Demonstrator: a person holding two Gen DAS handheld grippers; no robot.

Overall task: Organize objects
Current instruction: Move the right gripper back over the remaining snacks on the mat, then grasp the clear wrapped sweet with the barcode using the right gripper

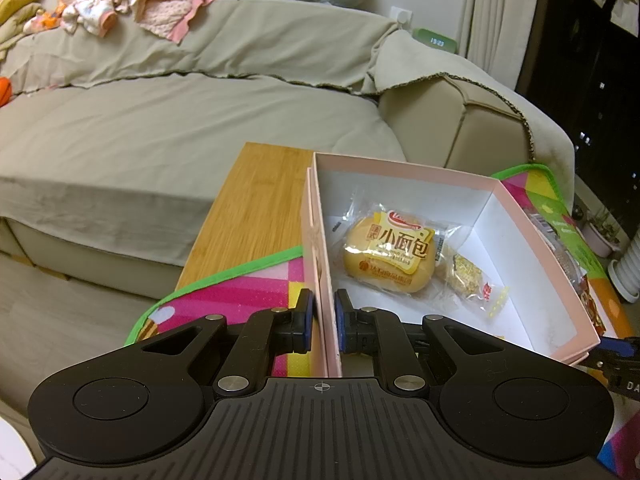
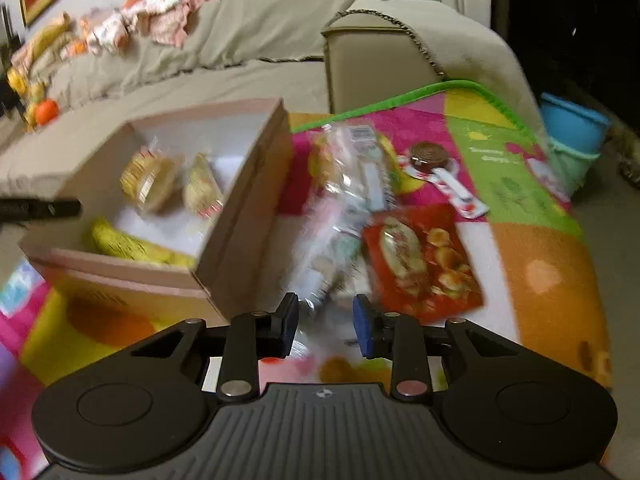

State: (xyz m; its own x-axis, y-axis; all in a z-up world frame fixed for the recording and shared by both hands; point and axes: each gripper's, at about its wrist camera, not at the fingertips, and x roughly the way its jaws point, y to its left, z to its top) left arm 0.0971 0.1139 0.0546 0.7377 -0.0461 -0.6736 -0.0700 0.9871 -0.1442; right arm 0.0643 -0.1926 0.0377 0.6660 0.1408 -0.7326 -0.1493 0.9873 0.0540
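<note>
Pink box on the bright mat, pinned by the left gripper, jaws clamped on its near wall. Right gripper at the clear wrapped snack just beside the box, jaws narrowed around its crinkly end; firm contact hard to tell through blur. Best to hold the box steady, pinch the wrapper securely, lift clear of the rim, then drop beside the bun.

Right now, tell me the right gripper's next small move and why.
Probably lift the clear packet and carry it left over the pink box. The right gripper appears to pinch the packet's near end, though blur hides the contact, while the left gripper clamps the box wall, steadying it.
</note>
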